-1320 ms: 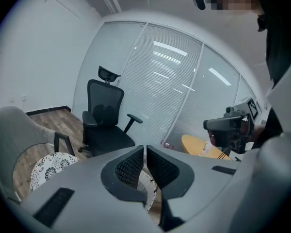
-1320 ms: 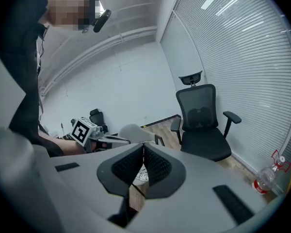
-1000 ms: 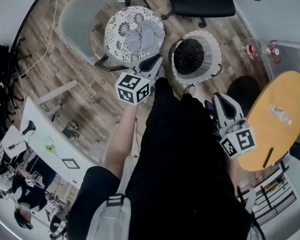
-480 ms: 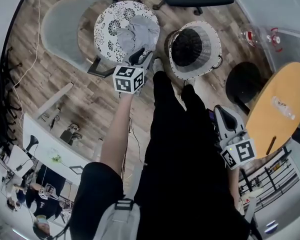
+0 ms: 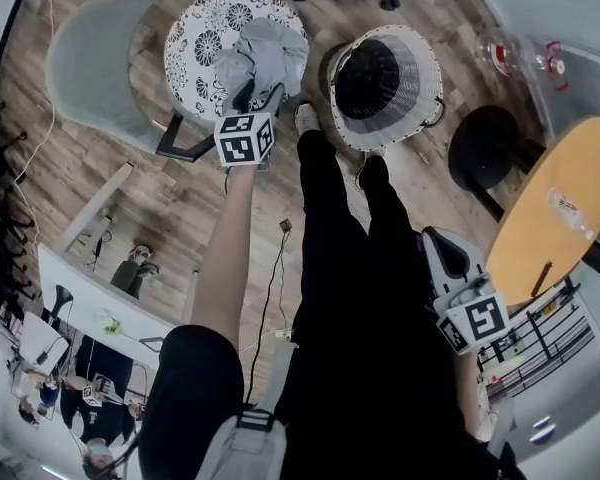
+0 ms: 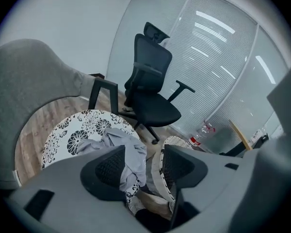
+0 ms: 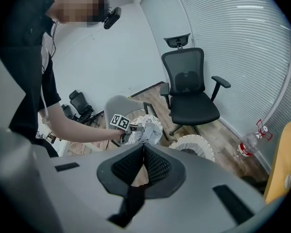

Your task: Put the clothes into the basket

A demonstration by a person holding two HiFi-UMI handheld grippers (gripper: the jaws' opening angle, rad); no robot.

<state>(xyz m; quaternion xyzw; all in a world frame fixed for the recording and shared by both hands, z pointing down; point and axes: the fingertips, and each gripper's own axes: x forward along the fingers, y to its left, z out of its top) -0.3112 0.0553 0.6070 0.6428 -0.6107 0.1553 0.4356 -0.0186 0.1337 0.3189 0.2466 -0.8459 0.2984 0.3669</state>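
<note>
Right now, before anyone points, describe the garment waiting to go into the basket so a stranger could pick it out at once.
Find the grey armchair with the round black-and-white flowered cushion, beside the white woven basket. On the cushion's side nearest the basket lies a crumpled grey garment. It is the only plain, rumpled thing on that busy print.

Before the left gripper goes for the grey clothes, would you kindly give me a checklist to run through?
1. Left gripper jaws opening, nothing pressed between them: ok.
2. Crumpled grey garment lined up ahead of those jaws: ok.
3. Garment lying loose on the black-and-white floral chair seat: ok.
4. White woven basket upright beside the chair, mouth open: ok.
5. Basket contents: cannot tell.
6. Right gripper shut, empty, held back: ok.
</note>
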